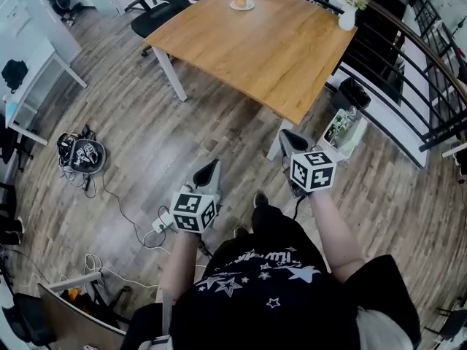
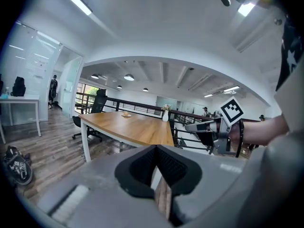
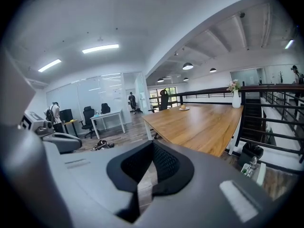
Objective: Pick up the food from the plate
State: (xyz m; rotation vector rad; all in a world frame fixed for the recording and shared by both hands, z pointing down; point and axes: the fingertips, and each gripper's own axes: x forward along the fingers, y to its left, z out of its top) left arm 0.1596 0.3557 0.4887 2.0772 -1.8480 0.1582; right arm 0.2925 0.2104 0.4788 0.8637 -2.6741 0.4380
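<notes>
L gripper (image 1: 213,166) & R gripper (image 1: 286,135): jaws pressed together, empty, over floor (image 1: 146,144), 6 o'clock of table (image 1: 277,49). Food (image 1: 241,2) on plate (image 1: 250,6), table's far end, 12 o'clock.

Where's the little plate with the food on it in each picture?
Head view: the plate is near the top middle, at the far end of the wooden table.
Left gripper view: plate left of centre, tiny, far down the tabletop.
Right gripper view: plate just right of centre.
Shared landmark: the white vase with flowers at the table's edge.
</notes>
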